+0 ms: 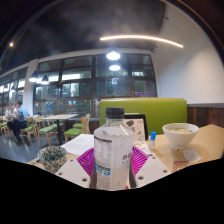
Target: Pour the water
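A clear plastic water bottle (113, 152) with a dark cap and a pale label stands upright between my fingers. My gripper (113, 163) is shut on the bottle: both magenta pads (87, 161) press against its sides. A white bowl (180, 134) sits on the pale table (205, 148), beyond the fingers to the right of the bottle. The bottle's base is hidden between the fingers.
A small potted plant (51, 155) stands left of the bottle, with white papers (78, 145) behind it. A green bench back (150, 112) lies beyond the table. Chairs, tables and a seated person (16, 119) fill the room at left; windows and ceiling lamps are above.
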### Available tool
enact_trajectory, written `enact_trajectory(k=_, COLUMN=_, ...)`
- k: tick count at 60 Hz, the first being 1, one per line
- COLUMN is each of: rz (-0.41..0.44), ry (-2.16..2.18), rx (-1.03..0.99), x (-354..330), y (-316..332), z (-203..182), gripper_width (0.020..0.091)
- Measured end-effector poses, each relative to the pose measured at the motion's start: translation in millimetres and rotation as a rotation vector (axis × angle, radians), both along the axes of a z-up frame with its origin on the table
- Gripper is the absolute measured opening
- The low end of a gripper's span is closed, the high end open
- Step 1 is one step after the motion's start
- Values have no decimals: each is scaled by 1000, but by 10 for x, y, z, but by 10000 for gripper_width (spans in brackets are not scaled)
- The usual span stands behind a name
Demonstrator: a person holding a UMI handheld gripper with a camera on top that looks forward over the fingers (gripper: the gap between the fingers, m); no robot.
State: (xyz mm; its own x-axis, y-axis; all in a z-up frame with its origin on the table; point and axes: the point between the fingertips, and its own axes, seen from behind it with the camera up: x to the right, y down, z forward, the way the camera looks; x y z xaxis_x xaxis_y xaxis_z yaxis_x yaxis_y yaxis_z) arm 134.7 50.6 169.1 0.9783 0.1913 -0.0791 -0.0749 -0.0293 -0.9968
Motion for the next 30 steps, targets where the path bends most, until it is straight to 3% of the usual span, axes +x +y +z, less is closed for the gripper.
enact_trajectory(k=21, rz=14, ry=-5, rx=-6, x=1166, y=-645, z=586, gripper_width=521)
enact_trajectory(k=30, rz=-20, ry=-6, rx=23, x=1788, y=-999, z=904, gripper_width=643)
